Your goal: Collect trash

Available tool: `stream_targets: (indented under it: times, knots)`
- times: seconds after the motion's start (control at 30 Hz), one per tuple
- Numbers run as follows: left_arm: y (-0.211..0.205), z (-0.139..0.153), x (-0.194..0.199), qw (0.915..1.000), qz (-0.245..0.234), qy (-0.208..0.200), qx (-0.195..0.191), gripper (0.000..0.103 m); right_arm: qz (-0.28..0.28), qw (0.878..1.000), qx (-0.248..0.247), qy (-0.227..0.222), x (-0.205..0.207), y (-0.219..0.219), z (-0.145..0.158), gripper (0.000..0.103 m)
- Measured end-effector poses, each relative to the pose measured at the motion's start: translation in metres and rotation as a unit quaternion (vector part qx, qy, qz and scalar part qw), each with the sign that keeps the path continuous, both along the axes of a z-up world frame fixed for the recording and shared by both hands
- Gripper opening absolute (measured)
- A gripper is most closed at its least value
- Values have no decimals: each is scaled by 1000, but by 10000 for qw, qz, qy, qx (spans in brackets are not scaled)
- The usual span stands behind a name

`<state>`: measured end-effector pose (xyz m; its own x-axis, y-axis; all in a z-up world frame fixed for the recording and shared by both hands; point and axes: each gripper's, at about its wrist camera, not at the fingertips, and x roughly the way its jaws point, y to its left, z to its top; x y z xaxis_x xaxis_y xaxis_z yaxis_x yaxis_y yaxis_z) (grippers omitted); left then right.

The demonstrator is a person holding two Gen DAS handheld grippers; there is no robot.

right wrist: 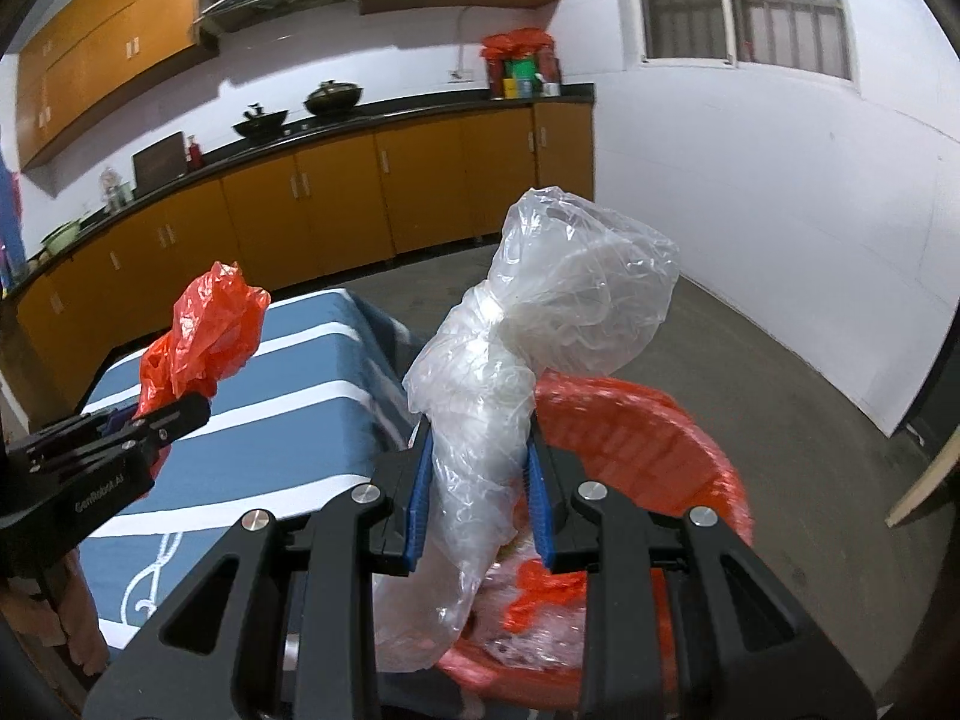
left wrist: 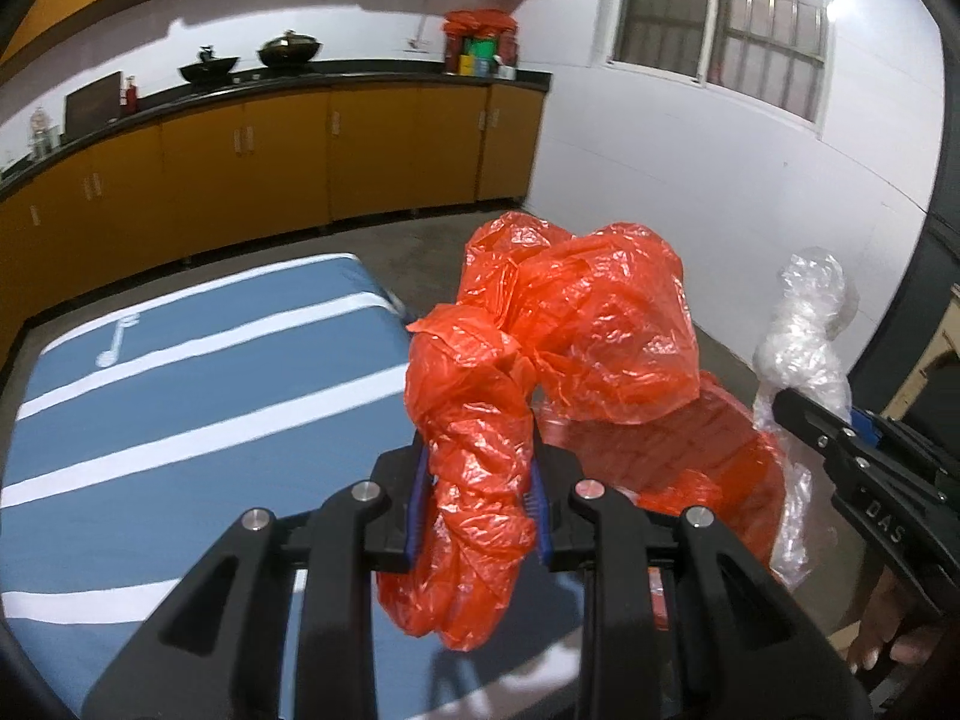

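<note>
My left gripper (left wrist: pixel 480 498) is shut on a crumpled orange plastic bag (left wrist: pixel 576 330) and holds it up above the edge of the blue striped table (left wrist: pixel 180 420). The bag also shows in the right wrist view (right wrist: pixel 204 330). My right gripper (right wrist: pixel 477 498) is shut on a clear plastic bag (right wrist: pixel 564 288), held up over a red plastic bin (right wrist: pixel 660 438) with trash inside. The clear bag also shows in the left wrist view (left wrist: pixel 804 324), with the right gripper (left wrist: pixel 798 414) at the right edge. The left gripper (right wrist: pixel 168 420) shows at the left of the right wrist view.
The red bin (left wrist: pixel 732 468) stands on the floor beside the table's right edge. Orange kitchen cabinets (left wrist: pixel 288 156) with a dark counter, woks and bottles line the far wall. A white wall with a barred window (right wrist: pixel 744 0) is at the right. Grey concrete floor (right wrist: pixel 810 420) lies beyond the bin.
</note>
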<state>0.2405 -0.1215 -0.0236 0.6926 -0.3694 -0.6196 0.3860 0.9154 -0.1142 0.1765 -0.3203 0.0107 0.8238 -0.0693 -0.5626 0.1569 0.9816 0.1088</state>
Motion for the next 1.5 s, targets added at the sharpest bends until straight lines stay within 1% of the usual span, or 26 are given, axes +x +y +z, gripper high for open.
stream_targets:
  times: [0.3, 0.47, 0.6, 0.67, 0.73, 0.8, 0.83, 0.9, 1.0, 1.03, 1.07, 1.1, 1.17, 1.23, 1.3, 1.37, 1.4, 1.43, 1.5]
  knots:
    - [-50, -18, -5, 9982, -551, 226, -2, 27, -284, 9995, 49, 137, -7, -30, -10, 28]
    - [-72, -26, 4, 9964, -753, 386, -19, 28, -372, 9990, 65, 236, -6, -44, -16, 28]
    - [-86, -33, 11, 9948, -882, 502, -5, 30, -361, 9988, 116, 298, -3, -52, -20, 30]
    - [-92, -39, 14, 9940, -943, 560, 18, 33, -361, 9988, 141, 311, -1, -55, -21, 40]
    - [-95, -44, 16, 9935, -960, 606, 50, 36, -358, 9987, 177, 320, 1, -59, -23, 43]
    - [-94, -49, 20, 9930, -973, 674, 39, 39, -351, 9986, 221, 339, 0, -61, -25, 48]
    - [-96, -51, 19, 9927, -977, 705, 26, 40, -355, 9985, 237, 345, 0, -62, -26, 52]
    - [-95, -55, 21, 9922, -978, 768, 12, 43, -383, 9984, 244, 347, -1, -62, -28, 54]
    - [-90, -58, 21, 9928, -922, 759, 52, 45, -442, 9981, 263, 335, -6, -60, -28, 57]
    - [-86, -58, 20, 9934, -879, 736, 62, 46, -487, 9981, 236, 298, -8, -60, -27, 62]
    - [-83, -57, 19, 9941, -824, 703, 65, 50, -526, 9981, 196, 261, -10, -59, -25, 68]
    - [-77, -55, 18, 9953, -723, 634, 64, 54, -584, 9980, 123, 195, -14, -58, -23, 71]
    - [-67, -51, 14, 9970, -582, 512, 60, 60, -683, 9976, 30, 58, -21, -57, -16, 87]
    - [-56, -43, 9, 9984, -440, 339, 73, 65, -808, 9966, -49, -126, -32, -53, -8, 93]
    - [-40, -34, 0, 9995, -278, 91, 101, 74, -928, 9952, -187, -240, -40, -51, -3, 94]
    - [-27, -25, -9, 9997, -126, -146, 125, 81, -1129, 9922, -396, -344, -49, -43, 3, 100]
    - [-23, -21, -13, 9996, -61, -242, 134, 85, -1216, 9907, -444, -414, -53, -41, 3, 101]
    - [-15, -16, -19, 9992, 22, -369, 137, 86, -1297, 9891, -462, -523, -59, -38, 5, 101]
    - [0, -8, -31, 9978, 177, -620, 146, 92, -1345, 9880, -406, -644, -66, -33, 8, 101]
